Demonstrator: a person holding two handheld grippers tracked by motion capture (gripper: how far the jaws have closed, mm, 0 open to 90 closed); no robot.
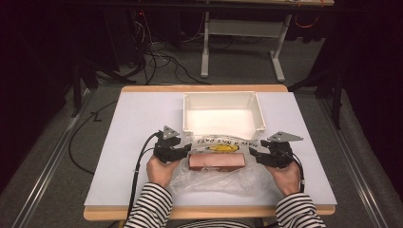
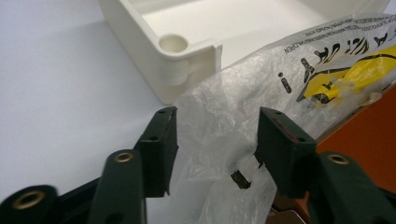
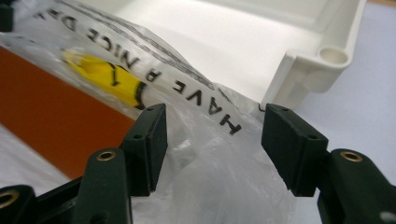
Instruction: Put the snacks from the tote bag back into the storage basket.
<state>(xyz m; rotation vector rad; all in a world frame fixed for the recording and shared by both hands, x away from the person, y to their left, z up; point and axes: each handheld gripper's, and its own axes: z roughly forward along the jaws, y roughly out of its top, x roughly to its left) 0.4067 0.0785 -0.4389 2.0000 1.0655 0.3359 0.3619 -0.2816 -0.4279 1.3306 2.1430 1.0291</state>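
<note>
A clear plastic bag [image 1: 216, 168] printed "HAVE A NICE DAY" with a yellow smiley lies on the white table, and an orange-brown box [image 1: 217, 161] sits inside it. My left gripper [image 1: 183, 153] is at the bag's left end, open, with bag film [image 2: 219, 126] between its jaws. My right gripper [image 1: 253, 154] is at the bag's right end, open, with film [image 3: 210, 154] loose between its jaws. The box [image 3: 51, 126] shows through the film at the left of the right gripper view. Neither pair of jaws presses the plastic.
A white open bin [image 1: 223, 111] stands just behind the bag, its corner close to both grippers [image 2: 187, 60] [image 3: 317, 65]. The white table top [image 1: 133, 142] has free room on the left and right. Cables and a desk frame [image 1: 205, 47] lie on the floor beyond.
</note>
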